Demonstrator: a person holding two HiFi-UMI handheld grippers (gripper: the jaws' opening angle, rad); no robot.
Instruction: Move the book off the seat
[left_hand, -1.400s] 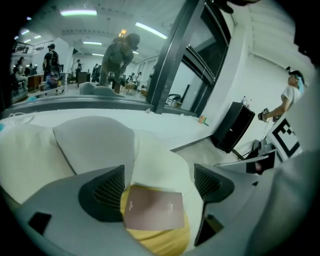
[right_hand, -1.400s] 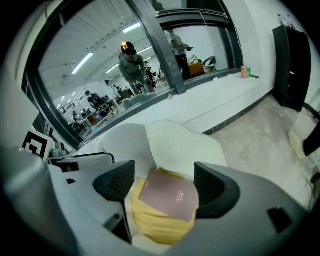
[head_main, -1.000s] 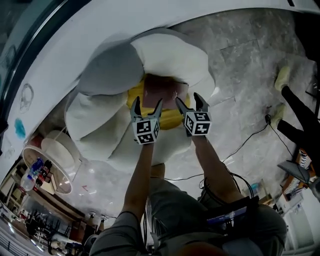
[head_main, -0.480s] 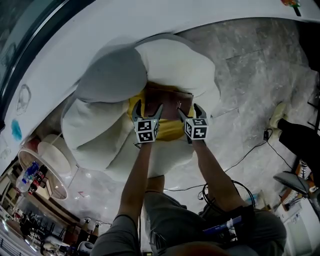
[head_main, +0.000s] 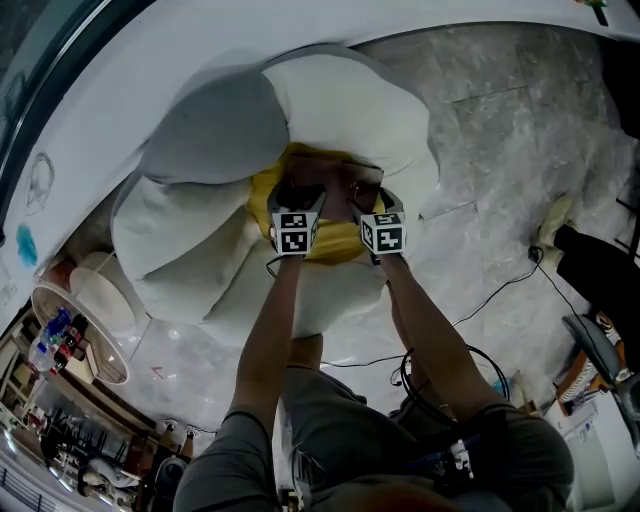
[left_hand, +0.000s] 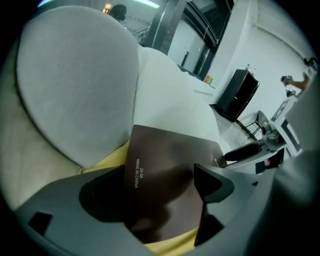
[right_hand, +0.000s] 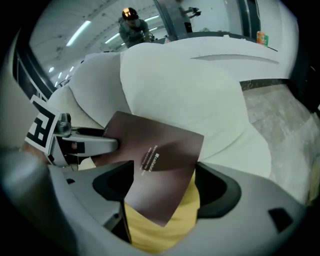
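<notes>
The book (head_main: 330, 180) lies on the seat (head_main: 335, 248) at the middle of the chair (head_main: 170, 240), ringed by cushions: one (head_main: 215, 135) behind it to the left, another (head_main: 350, 100) behind it to the right. The left gripper (head_main: 293, 200) is at the book's near left corner and the right gripper (head_main: 367, 203) at its near right (the book reaches between each pair of spread jaws). Right of the chair, a cable (head_main: 490, 290) trails over the floor (head_main: 500, 150).
</notes>
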